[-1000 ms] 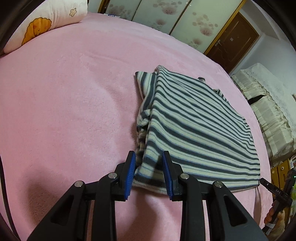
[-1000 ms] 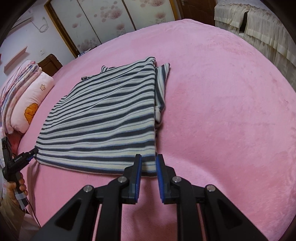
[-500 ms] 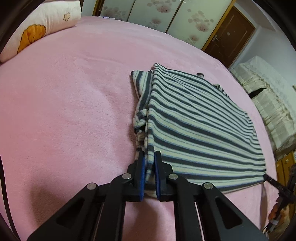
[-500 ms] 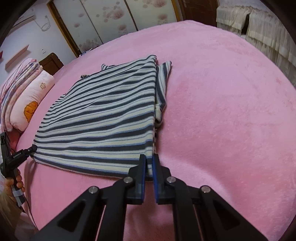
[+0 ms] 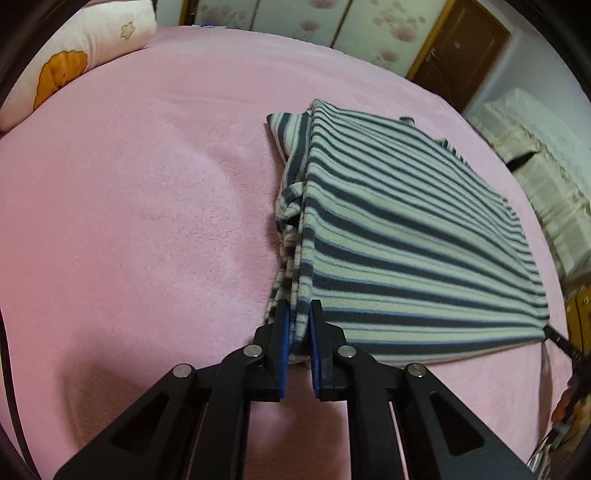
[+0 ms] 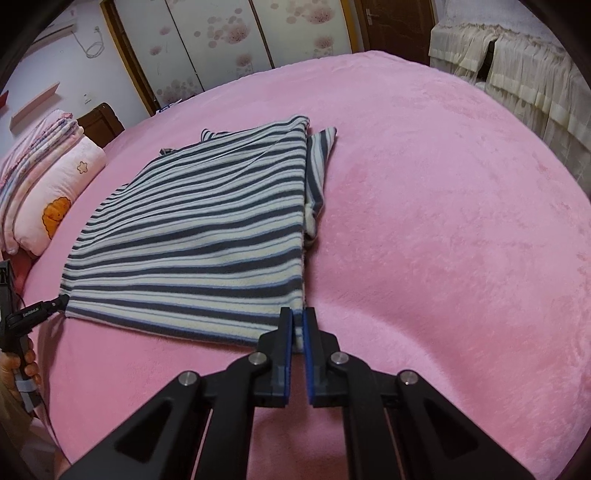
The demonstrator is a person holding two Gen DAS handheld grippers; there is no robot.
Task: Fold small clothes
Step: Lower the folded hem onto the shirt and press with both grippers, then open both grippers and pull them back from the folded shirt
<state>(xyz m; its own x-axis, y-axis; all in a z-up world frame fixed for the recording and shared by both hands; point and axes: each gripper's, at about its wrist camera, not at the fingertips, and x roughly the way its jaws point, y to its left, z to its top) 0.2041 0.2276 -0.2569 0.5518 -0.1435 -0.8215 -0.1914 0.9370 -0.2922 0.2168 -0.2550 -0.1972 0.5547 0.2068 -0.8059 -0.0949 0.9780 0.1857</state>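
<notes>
Garment (image 5: 406,236) was navy/cream striped, blanket (image 5: 129,221) plain pink, upper-left pillow (image 5: 74,55) pale pink with orange print, gripper pads (image 5: 283,343) blue.

Left wrist view. The left hand-held gripper (image 5: 298,325), with blue pads (image 5: 282,343) on black fingers, is clamped on the near left corner of a striped garment (image 5: 406,236). The garment, banded dark grey and cream, lies flat on a pink bed (image 5: 140,206); a folded layer shows along its left edge. At its near right corner, the tip of the right hand-held gripper (image 5: 557,338) touches the hem. A pale pillow (image 5: 81,55) with an orange print lies at upper left. Flowered sliding doors (image 5: 317,26) and a brown door (image 5: 465,48) stand behind.
</notes>
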